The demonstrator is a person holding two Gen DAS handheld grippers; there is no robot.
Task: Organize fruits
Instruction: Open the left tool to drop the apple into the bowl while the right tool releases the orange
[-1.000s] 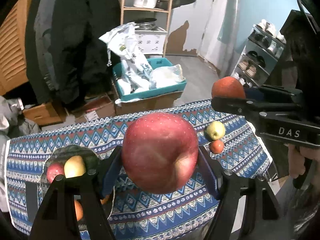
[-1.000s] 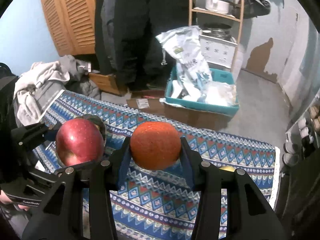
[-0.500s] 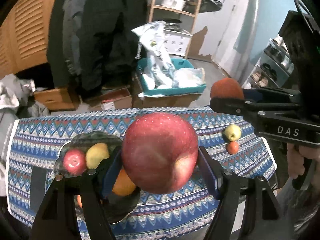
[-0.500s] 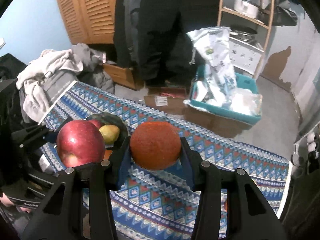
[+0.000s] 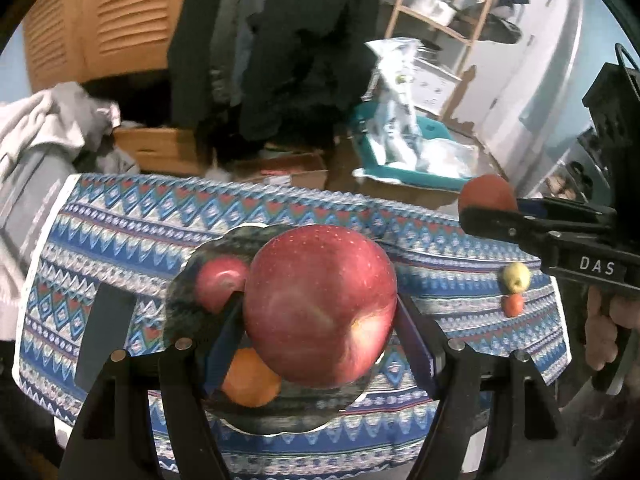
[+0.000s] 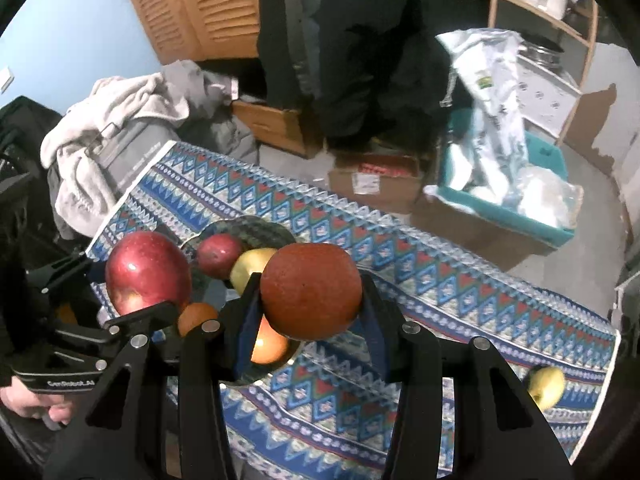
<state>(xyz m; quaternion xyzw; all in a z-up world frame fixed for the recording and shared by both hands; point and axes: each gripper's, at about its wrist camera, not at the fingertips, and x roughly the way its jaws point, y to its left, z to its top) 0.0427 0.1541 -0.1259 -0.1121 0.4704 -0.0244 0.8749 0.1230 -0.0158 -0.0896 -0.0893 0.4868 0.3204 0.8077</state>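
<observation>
- Left tool point(image 5: 320, 312): jaws about half spread, clamped on a big red apple point(image 5: 320, 304), pads on both its sides; the apple hangs above the dark bowl point(image 5: 192, 320).
- Right tool point(image 6: 312, 300): jaws at their narrowest, gripping an orange point(image 6: 312, 296) between the pads; it sits over the right edge of the bowl point(image 6: 256, 228) in the right wrist view.
- Each tool shows in the other's camera: right tool point(image 5: 486, 200) at the right edge of the left view with a hand point(image 5: 608, 328) on its handle, left tool point(image 6: 148, 276) at the left of the right view with a hand point(image 6: 36, 400) below it.
- Bowl holds a smaller red apple point(image 6: 218, 254), a yellow-green fruit point(image 6: 252, 268), a small orange fruit point(image 6: 196, 318) and another orange-yellow fruit point(image 6: 268, 346) under the right tool.
- Bowl rests on the left part of the surface, covered with a blue patterned cloth point(image 6: 400, 280).
- Right part of the surface: a yellow-green apple point(image 5: 516, 276) with a small orange-red fruit point(image 5: 513, 305) just on its near side, touching or nearly so; well apart from the bowl.
- Beyond the surface: cardboard boxes point(image 6: 376, 178) on the floor, a teal bin point(image 6: 552, 160) stuffed with plastic bags, grey clothes piled at the far left point(image 6: 120, 120).
- Farthest: dark coats hanging point(image 5: 288, 40), louvred wooden doors point(image 5: 100, 20), a wooden shelf point(image 5: 444, 12) with metal pots.
</observation>
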